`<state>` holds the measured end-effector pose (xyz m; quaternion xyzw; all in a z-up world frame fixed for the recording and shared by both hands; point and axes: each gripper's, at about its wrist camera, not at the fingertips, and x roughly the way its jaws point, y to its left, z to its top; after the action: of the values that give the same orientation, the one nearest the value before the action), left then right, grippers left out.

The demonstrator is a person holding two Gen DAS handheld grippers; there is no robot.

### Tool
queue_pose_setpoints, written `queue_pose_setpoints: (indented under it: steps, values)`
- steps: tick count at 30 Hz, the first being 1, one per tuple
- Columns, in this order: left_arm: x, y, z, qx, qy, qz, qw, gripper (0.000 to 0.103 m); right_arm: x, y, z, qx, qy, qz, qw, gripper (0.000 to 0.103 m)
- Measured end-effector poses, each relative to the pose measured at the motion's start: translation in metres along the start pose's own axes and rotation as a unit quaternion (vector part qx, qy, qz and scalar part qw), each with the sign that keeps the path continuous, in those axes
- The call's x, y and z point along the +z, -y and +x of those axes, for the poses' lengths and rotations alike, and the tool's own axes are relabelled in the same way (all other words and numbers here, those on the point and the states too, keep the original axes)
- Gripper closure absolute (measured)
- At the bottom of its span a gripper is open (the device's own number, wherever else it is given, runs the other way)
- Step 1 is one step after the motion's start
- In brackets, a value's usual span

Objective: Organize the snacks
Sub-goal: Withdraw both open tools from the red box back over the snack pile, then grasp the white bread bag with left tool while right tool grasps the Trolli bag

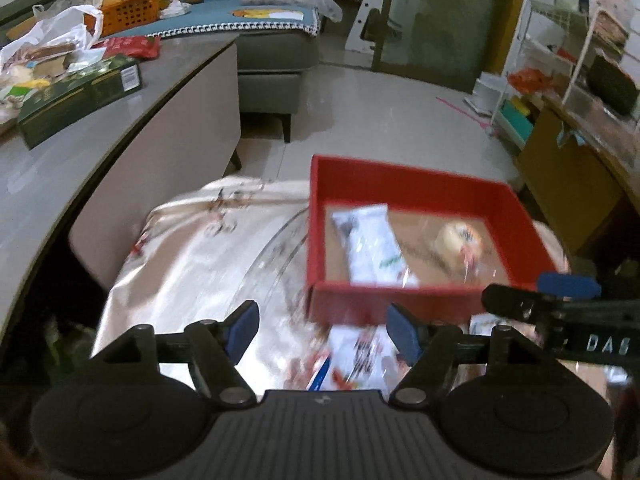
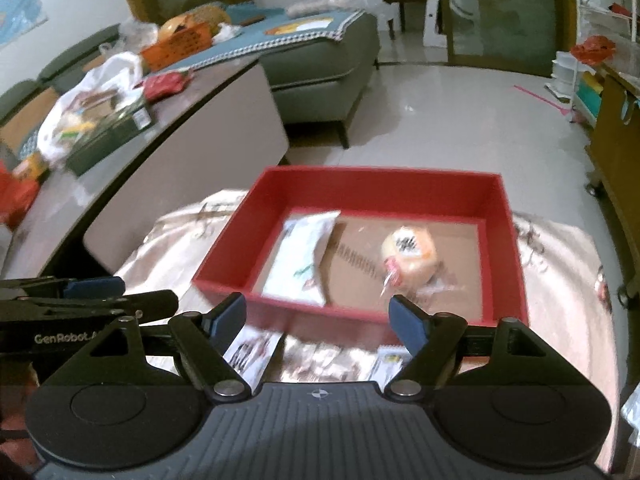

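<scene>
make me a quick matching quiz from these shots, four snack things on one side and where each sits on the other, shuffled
Things:
1. white flat snack packet
2. round orange-topped wrapped bun
3. dark green long carton
4. orange plastic mesh basket

Places:
A. on the sofa
B. right part of the red box
C. on the grey curved table
D. left part of the red box

Pairs: 1-D, 2-B, 3-C, 4-A

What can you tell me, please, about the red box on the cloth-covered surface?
The red box is a shallow, open-topped rectangular tray, apparently cardboard, with red walls and a plain brown floor. It sits flat and upright on a pale patterned cloth. Inside lie a white snack packet at the left and a round wrapped bun at the right, apart from each other. More packets lie on the cloth in front of it. Neither claw touches it.
</scene>
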<state>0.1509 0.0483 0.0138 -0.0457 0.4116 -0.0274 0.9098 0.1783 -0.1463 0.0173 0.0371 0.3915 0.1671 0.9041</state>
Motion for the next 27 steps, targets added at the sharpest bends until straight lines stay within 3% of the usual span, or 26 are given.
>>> queue_pose_setpoints:
  steps: [9, 17, 20, 22, 25, 27]
  values:
    - [-0.052, -0.023, -0.026, -0.005, -0.034, 0.056, 0.9978, 0.038, -0.035, -0.023, -0.015, 0.023, -0.034, -0.013, 0.999, 0.018]
    - [-0.093, -0.02, -0.034, -0.03, -0.085, 0.139, 0.9861, 0.038, -0.067, -0.036, -0.024, 0.036, -0.071, -0.024, 0.997, 0.017]
    - [-0.099, -0.006, -0.035, -0.064, -0.106, 0.189, 0.9742, 0.038, -0.078, -0.037, -0.028, 0.039, -0.085, -0.025, 0.995, 0.017]
    - [-0.107, 0.002, -0.033, -0.075, -0.125, 0.237, 0.9605, 0.038, -0.084, -0.035, -0.031, 0.043, -0.092, -0.023, 0.995, 0.016]
    - [-0.115, 0.004, -0.029, -0.079, -0.141, 0.295, 0.9418, 0.037, -0.092, -0.031, -0.031, 0.046, -0.107, -0.02, 0.993, 0.016]
    - [-0.116, 0.001, -0.025, -0.086, -0.147, 0.313, 0.9343, 0.037, -0.096, -0.028, -0.028, 0.047, -0.117, -0.016, 0.992, 0.016]
